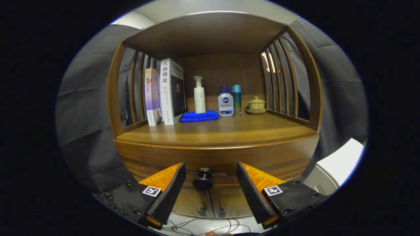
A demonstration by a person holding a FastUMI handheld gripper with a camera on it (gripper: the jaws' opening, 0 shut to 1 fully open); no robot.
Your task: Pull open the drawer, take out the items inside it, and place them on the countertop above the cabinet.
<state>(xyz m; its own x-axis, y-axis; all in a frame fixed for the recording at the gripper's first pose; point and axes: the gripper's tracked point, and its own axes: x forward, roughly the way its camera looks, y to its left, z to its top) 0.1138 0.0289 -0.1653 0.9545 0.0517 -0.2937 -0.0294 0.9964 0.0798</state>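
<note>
The drawer [216, 160] is seen shut below the table [216, 129], its dark knob [203, 180] set at the middle of its front. The knob is flanked by the fingers, and the gripper [210, 183] is held spread wide, neither finger touching it. A slip is judged possible if the fingers are closed ahead of the knob's rim, and the round head could roll out under a skewed pull. Above the knob, the table's front strip is bare; behind it a blue cloth [199, 116], bottles [225, 104], books [165, 93] and a lidded cup [256, 105] are ranged. Below the knob, two cabinet doors [210, 203] are found.
</note>
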